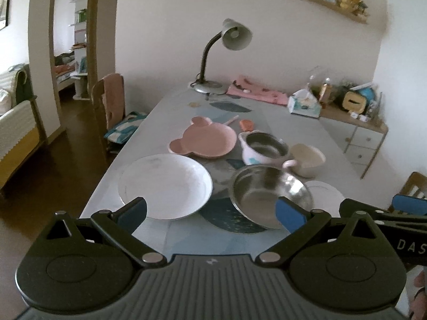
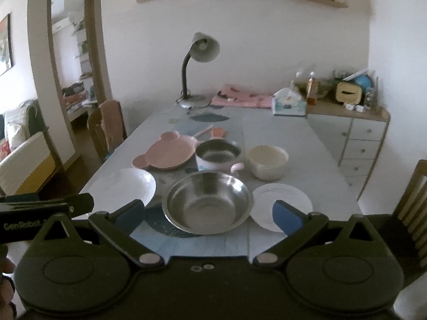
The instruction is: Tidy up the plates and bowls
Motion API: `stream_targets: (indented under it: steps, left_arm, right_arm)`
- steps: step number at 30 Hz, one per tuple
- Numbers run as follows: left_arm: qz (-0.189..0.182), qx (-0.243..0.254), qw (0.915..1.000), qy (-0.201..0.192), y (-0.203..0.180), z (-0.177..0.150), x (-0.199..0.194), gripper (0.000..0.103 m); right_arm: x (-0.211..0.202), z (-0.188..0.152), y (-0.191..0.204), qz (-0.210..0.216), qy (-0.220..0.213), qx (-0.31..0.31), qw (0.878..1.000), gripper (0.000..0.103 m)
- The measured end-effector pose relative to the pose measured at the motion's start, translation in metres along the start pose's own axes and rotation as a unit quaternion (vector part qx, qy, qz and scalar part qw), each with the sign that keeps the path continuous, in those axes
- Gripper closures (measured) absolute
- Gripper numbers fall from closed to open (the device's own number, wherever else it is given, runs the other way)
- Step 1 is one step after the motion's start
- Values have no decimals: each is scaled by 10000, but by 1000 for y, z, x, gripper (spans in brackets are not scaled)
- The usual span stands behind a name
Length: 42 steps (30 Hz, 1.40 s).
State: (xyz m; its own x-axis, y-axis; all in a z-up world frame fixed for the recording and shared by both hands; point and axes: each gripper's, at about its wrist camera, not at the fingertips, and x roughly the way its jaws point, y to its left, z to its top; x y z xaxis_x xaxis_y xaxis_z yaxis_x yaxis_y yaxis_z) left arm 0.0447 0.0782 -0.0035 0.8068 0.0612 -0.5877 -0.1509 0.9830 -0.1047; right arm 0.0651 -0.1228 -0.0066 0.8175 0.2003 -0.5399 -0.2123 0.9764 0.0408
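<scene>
Steel bowl [image 2: 207, 202] before spread right claw [image 2: 209, 214]

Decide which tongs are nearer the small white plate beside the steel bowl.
Right. The right tongs straddle the steel bowl, one finger overlapping the small white plate; the left tongs sit further left, by the large white plate.

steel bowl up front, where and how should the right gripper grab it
Pinch the near rim of the steel bowl, one finger inside and one outside, coming from the front edge. It sits upright and wider than the right gripper opens, and white plates flank it closely.
</scene>
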Motion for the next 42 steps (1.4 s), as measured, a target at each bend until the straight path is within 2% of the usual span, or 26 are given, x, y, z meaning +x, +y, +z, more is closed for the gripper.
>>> stream_targets:
  steps: [3,7,10,12,16,19,28,30,34,38,42]
  left_arm:
    - [-73,-90,9997,200,9,7,26,0]
    - [30,-276,9985,465,24,18,67,0]
    - [283,-356,9967,669,40,26,100,0]
    - [473,-440,9942,856,52,32,124,0]
    - [635,-454,9902,1154,74,41,166,0]
    - [928,-346,9869,1274,85,44,192,0]
    - [1147,-558,9744,1853,124,51,243,1]
    - [1173,-562,9721,1952,130,52,250,10]
    - [1111,-508,9706,2074,135,53,260,10]
    - [1032,-590,9672,2244,145,53,272,28]
    - [978,-708,9630,2410,152,49,278,37]
  right_arm:
    - [21,3,5,60,131,-76,9999,0]
    - [57,13,14,192,317,-245,9990,1]
    - [86,22,23,362,444,-456,9973,2]
    - [113,31,26,577,674,-482,9949,2]
    - [166,45,38,767,980,-648,9901,6]
    - [209,53,50,907,1248,-861,9843,11]
    - [293,64,89,1254,2139,-1009,9635,25]
    - [304,62,93,1245,2311,-1011,9596,30]
    - [318,56,98,1213,2586,-1021,9529,37]
    - [327,49,102,1155,2709,-1118,9491,47]
    - [333,45,102,1147,2783,-1113,9471,55]
